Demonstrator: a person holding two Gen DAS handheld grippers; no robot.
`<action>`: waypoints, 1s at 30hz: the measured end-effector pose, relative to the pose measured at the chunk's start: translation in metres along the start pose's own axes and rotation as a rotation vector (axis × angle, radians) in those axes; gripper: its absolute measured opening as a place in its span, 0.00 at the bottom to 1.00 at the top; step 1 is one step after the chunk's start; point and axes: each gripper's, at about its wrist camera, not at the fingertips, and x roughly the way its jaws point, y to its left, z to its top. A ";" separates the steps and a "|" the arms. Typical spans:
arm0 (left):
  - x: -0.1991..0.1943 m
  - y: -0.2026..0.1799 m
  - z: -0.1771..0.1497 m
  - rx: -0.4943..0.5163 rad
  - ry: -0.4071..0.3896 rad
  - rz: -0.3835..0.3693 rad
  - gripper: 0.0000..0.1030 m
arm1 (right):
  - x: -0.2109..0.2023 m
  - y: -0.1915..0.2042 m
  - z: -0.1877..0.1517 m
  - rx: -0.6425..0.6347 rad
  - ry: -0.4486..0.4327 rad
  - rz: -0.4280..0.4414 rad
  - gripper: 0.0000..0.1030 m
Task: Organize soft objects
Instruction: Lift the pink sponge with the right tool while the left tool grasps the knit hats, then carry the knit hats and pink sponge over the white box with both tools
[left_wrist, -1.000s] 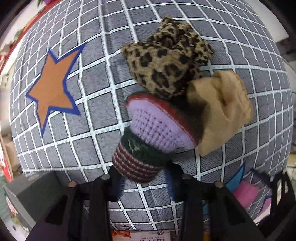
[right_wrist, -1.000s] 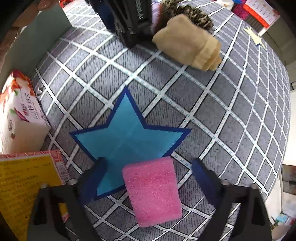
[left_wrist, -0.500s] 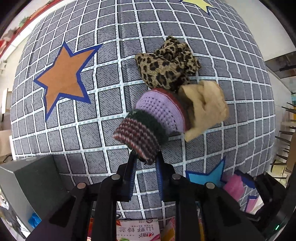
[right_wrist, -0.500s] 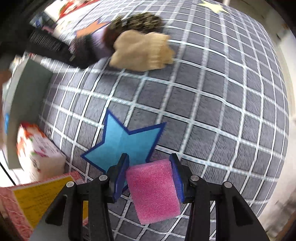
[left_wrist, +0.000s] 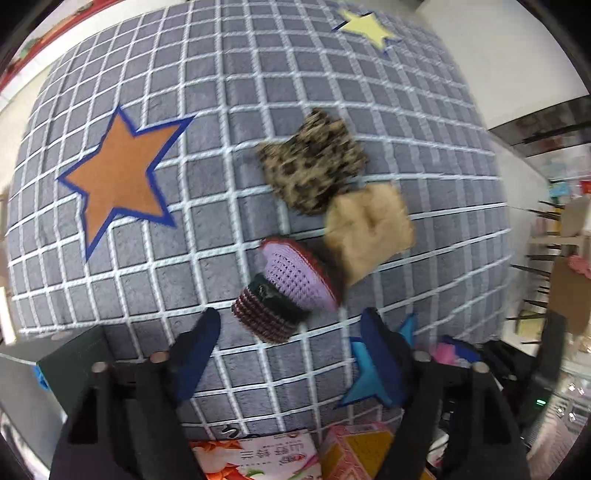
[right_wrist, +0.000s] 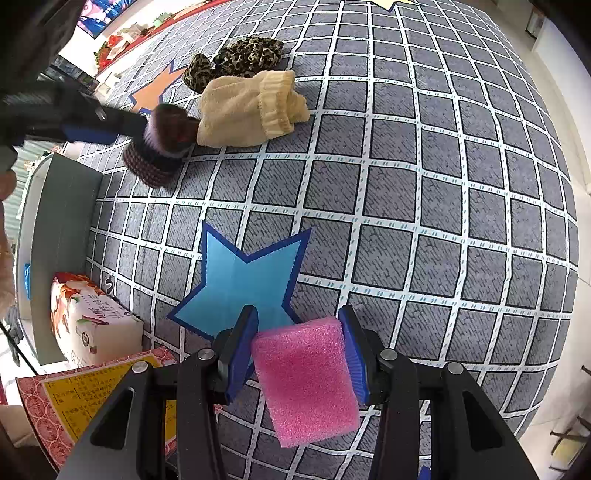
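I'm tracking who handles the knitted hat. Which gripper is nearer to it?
Left. The left gripper is open right at the knitted hat; the right gripper, shut on the pink sponge, sits beyond the blue star.

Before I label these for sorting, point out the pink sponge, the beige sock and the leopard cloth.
pink sponge (right_wrist: 306, 376), right wrist view, middle of its top face.
beige sock (right_wrist: 240, 110), right wrist view, fuzzy body.
leopard cloth (left_wrist: 310, 166), left wrist view, centre of the bundle.
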 end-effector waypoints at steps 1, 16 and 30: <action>0.001 0.000 0.004 0.012 0.004 0.004 0.80 | 0.002 0.003 0.001 0.003 0.001 0.004 0.45; 0.067 -0.017 0.025 0.087 0.086 0.323 0.82 | -0.009 -0.014 0.001 0.033 -0.010 -0.002 0.45; 0.040 0.008 0.049 -0.128 0.057 0.263 0.41 | 0.001 -0.001 -0.002 0.048 -0.030 0.008 0.45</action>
